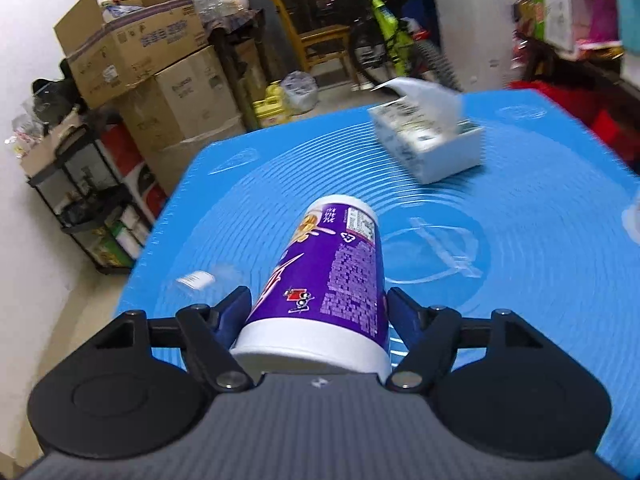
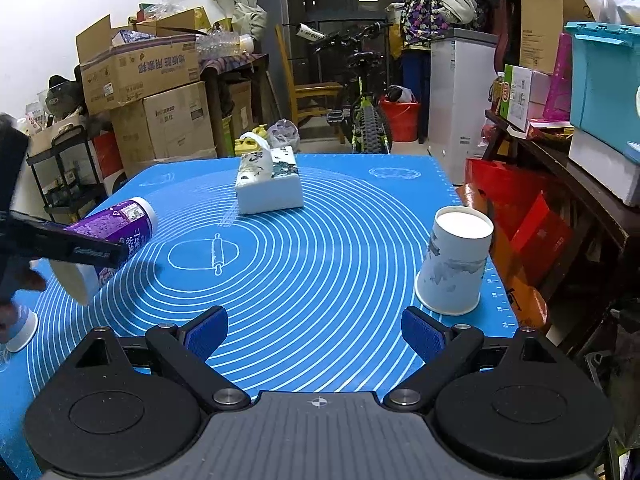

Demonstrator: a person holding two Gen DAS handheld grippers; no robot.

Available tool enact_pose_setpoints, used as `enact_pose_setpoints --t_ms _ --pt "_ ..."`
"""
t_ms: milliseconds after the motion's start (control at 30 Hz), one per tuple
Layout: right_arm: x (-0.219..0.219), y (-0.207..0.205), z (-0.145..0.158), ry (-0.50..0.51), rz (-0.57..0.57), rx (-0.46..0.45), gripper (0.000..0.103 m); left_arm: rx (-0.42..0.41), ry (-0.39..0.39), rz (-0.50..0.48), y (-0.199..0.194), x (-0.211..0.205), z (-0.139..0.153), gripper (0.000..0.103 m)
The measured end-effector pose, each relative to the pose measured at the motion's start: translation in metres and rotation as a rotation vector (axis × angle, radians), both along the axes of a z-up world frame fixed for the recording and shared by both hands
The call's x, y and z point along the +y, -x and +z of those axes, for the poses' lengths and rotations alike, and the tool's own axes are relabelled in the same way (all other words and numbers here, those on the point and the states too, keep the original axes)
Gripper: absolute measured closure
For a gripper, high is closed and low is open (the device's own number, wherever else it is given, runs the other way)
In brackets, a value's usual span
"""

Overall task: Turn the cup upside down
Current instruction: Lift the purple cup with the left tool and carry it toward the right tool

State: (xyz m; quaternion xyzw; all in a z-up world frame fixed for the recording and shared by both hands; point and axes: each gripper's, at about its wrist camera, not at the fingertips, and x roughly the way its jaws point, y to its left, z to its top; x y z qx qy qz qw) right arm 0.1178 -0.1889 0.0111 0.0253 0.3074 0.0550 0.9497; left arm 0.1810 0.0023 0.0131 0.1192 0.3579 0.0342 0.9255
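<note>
My left gripper [image 1: 316, 312] is shut on a purple and white paper cup [image 1: 332, 276], holding it tilted above the blue mat [image 1: 520, 280] with its base pointing away. In the right wrist view the same cup [image 2: 120, 232] hangs tilted at the mat's left, with the left gripper's fingers [image 2: 80, 252] clamped on it. My right gripper [image 2: 316, 336] is open and empty over the near part of the mat [image 2: 320, 272]. A white paper cup [image 2: 456, 260] stands upside down on the mat, just ahead and right of the right gripper.
A white tissue box [image 2: 268, 184] sits at the far middle of the mat; it also shows in the left wrist view [image 1: 432, 140]. Another small cup [image 2: 24, 328] stands at the mat's near left. Cardboard boxes [image 2: 152, 92], a bicycle and shelves surround the table.
</note>
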Motion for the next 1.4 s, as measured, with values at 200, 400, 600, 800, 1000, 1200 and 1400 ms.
enact_pose_setpoints --t_ms 200,400,600,800,1000,1200,1400 --pt "-0.008 0.01 0.003 0.007 -0.01 0.0 0.009 0.017 0.121 -0.052 0.045 -0.028 0.006 0.042" --pt "-0.017 0.022 -0.002 0.014 -0.026 0.022 0.009 0.019 0.085 -0.051 0.066 -0.057 -0.023 0.038" --pt "-0.025 0.032 0.0 0.03 -0.037 0.017 0.009 0.043 0.125 -0.04 0.064 -0.056 -0.021 0.038" --pt "-0.026 0.036 0.003 0.029 -0.039 0.006 0.009 0.04 0.119 -0.053 0.077 -0.056 -0.021 0.035" --pt "-0.022 0.038 0.006 0.03 -0.032 0.0 0.009 0.026 0.112 -0.064 0.08 -0.055 -0.018 0.03" --pt "-0.017 0.037 0.012 0.03 -0.019 -0.001 0.009 -0.01 0.129 -0.059 0.084 -0.05 -0.007 0.017" --pt "-0.008 0.037 0.019 0.032 0.009 -0.003 0.009 -0.024 0.169 -0.053 0.09 -0.039 0.007 0.015"
